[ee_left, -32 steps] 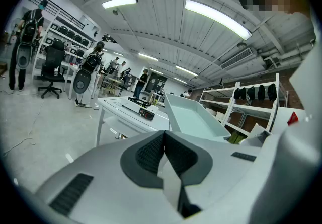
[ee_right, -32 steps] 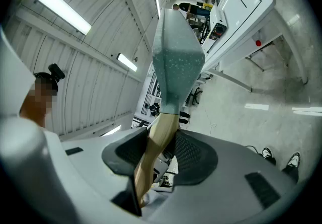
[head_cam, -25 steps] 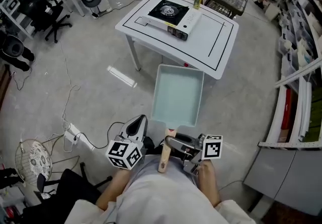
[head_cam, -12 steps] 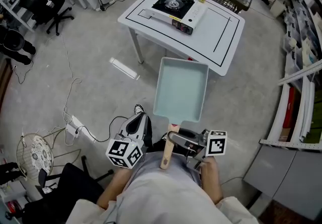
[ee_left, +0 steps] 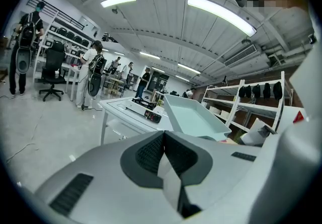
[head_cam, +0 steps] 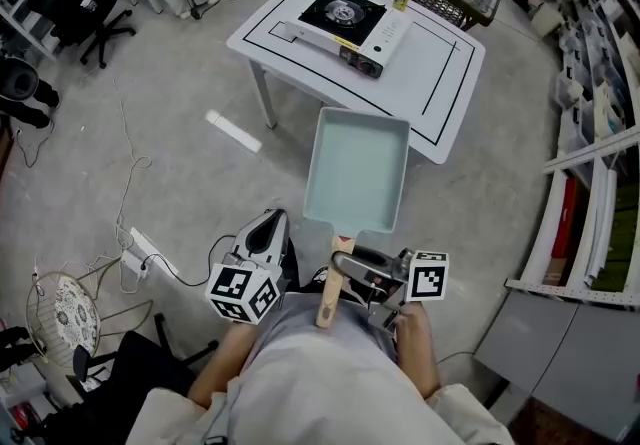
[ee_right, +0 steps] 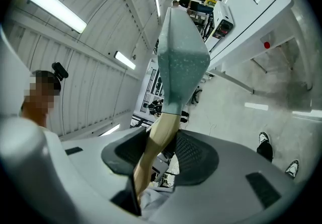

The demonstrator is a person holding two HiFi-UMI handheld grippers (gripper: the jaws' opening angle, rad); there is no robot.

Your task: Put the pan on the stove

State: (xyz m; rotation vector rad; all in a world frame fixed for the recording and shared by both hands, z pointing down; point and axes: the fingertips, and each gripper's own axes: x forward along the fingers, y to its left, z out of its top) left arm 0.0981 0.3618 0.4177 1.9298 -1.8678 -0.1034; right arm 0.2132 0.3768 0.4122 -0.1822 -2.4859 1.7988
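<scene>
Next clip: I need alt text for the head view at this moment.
Seen from above, the right hand-held gripper holds a pale rectangular pan by its wooden handle, over the floor short of a white table bearing a stove. The left hand-held gripper, shut and empty, is beside it.

The white table (head_cam: pixel 430 83) carries 1 portable gas stove (head_cam: pixel 350 21).
</scene>
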